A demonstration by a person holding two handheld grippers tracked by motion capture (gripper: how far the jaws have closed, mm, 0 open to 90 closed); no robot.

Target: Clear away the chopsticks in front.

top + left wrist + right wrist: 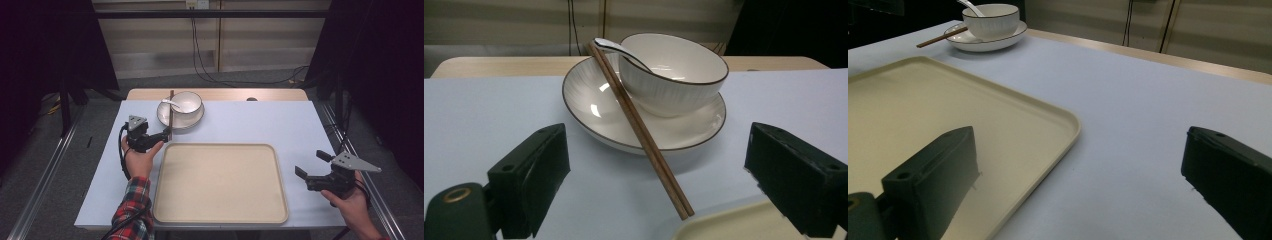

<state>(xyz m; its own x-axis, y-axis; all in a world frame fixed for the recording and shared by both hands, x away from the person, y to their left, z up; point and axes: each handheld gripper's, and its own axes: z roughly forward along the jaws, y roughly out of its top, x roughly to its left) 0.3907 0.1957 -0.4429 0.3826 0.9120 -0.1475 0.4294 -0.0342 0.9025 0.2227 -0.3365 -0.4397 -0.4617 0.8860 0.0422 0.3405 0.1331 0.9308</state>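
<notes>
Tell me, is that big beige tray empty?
Empty. The tray has a bare surface; the bowl and chopsticks sit beyond it.

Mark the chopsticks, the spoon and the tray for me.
chopsticks (639, 130): left gripper view, middle of the pair.
spoon (616, 48): left gripper view, handle above the bowl's rim.
tray (220, 182): high view, bare floor of the tray.

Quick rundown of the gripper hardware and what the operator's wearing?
Both are black handheld units with two blocky black jaws. The left gripper has a small grey three-cornered plate on top and a black cable trailing along a red-and-dark plaid sleeve. The right gripper carries a longer grey three-cornered plate; no sleeve is visible there.
</notes>
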